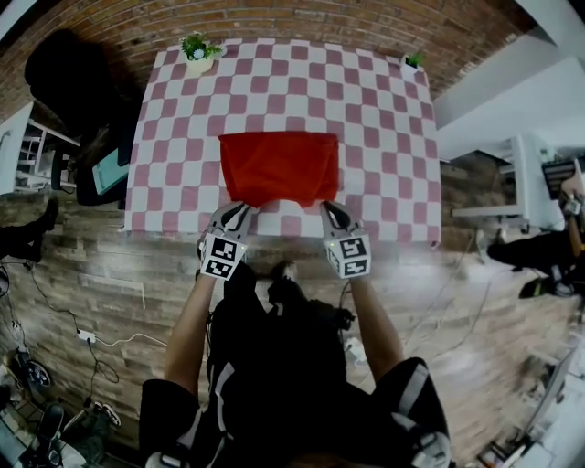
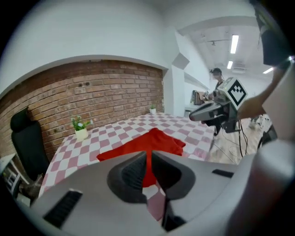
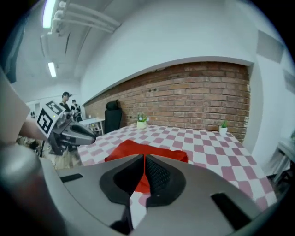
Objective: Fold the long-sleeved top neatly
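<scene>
Scene: seen from above, a person stands at the 6 o'clock edge of a table [image 1: 274, 91] covered in pink-and-white checks.
Garment: a red long-sleeved top [image 1: 279, 166], folded into a flat rectangle, lies on the middle of the table, toward the 6 o'clock edge.
Left side: the left gripper [image 1: 243, 210] hangs over the top's 7 o'clock corner. Its jaws are all but together, with only a thin slit between the pads, and they grip nothing. The red in the slit is the top lying below.
Right side: the right gripper [image 1: 327, 208] hangs over the top's 5 o'clock corner. Its pads meet at the tips and hold nothing.
Clearance: in each gripper view, checked cloth shows between the other gripper's tip and the garment's nearest corner.
Plants: a potted plant [image 1: 198, 53] stands at the table's 11 o'clock corner, and a smaller plant [image 1: 413, 61] at the 1 o'clock corner.
Surroundings: a brick wall [image 1: 274, 23] runs along 12 o'clock, and a black chair [image 1: 64, 73] stands at 10 o'clock.
</scene>
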### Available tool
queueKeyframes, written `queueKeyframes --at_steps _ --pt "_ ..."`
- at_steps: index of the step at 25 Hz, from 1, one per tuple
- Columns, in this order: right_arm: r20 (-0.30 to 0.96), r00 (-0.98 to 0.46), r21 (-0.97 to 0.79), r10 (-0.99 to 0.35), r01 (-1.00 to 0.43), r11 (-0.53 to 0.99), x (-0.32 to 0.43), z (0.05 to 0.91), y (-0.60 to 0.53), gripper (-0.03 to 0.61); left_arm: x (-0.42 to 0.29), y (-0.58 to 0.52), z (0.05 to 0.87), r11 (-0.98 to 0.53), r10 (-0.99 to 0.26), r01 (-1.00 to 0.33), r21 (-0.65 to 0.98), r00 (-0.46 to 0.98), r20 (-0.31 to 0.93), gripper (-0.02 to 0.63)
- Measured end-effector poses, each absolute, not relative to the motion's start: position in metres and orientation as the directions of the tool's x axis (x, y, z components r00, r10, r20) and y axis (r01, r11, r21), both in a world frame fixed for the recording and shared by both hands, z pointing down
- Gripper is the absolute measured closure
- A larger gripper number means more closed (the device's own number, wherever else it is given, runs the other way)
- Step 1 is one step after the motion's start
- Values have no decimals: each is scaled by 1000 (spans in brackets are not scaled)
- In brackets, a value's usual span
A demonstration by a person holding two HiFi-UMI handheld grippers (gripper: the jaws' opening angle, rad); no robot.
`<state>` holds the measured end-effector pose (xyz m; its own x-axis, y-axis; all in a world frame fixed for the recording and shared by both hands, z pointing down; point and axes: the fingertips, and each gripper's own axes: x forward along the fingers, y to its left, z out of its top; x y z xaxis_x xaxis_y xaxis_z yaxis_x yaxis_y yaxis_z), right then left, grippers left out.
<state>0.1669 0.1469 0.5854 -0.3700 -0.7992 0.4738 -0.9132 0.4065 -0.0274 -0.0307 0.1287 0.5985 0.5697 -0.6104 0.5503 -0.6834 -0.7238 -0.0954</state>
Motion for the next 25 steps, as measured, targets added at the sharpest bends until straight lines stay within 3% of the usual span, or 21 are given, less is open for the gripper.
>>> queueKeyframes --at_steps 2,8,25 --pt "409 -365 -77 -837 -927 367 171 564 147 569 -36 128 573 -652 -686 -754 -81 541 486 606" --pt "285 -401 -135 -871 -916 377 163 512 149 571 -58 138 534 -476 -808 -879 -18 429 403 607" --pt "258 -390 -87 -884 -921 381 98 461 96 571 -97 97 500 -467 -821 -882 56 457 342 607"
